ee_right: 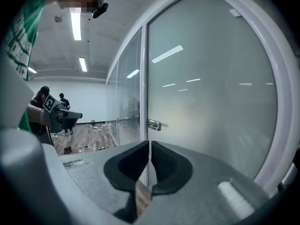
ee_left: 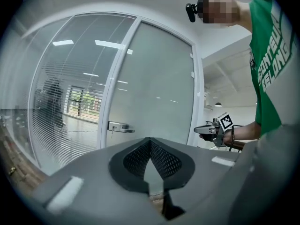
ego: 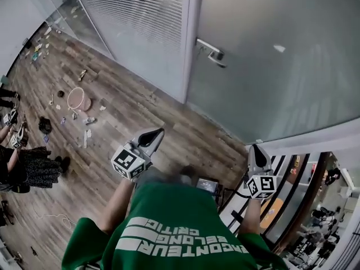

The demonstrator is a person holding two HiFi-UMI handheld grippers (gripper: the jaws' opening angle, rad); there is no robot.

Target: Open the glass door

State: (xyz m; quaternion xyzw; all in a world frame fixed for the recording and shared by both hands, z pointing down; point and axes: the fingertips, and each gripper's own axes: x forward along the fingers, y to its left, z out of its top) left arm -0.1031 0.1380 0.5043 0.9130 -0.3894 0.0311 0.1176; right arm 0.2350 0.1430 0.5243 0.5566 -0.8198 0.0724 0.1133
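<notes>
One frosted glass door (ego: 281, 66) fills the upper right of the head view and sits closed in its white frame (ego: 194, 38). Its metal lever handle (ego: 211, 52) is at the leaf's left edge, just beside the frame post, lying level. Left of the post runs a fixed glass partition (ego: 135, 21) with slatted blinds behind it. Neither tool touches the door or the handle. The left tool (ee_left: 150, 142), in its own view: jaw tips meet at a point with nothing between them, so it is closed and empty. It points toward the door, and the handle shows above and to the left of the jaws, well apart from them. The right tool (ee_right: 149, 146), in its own view: jaws are parted by a thin slit, with nothing in the slit. It faces the door leaf near the post, and the handle shows just above the jaw tips but farther off. In the head view the left tool is low centre over the wooden floor (ego: 112, 111), and the right tool is low right, near the foot of the door. The holder wears a green shirt (ego: 180, 235) with white lettering. Farther out, on the floor at left, lie small scattered items, among them a pink ring (ego: 76, 99). A person in dark clothes (ego: 28, 167) is at the left edge.
</notes>
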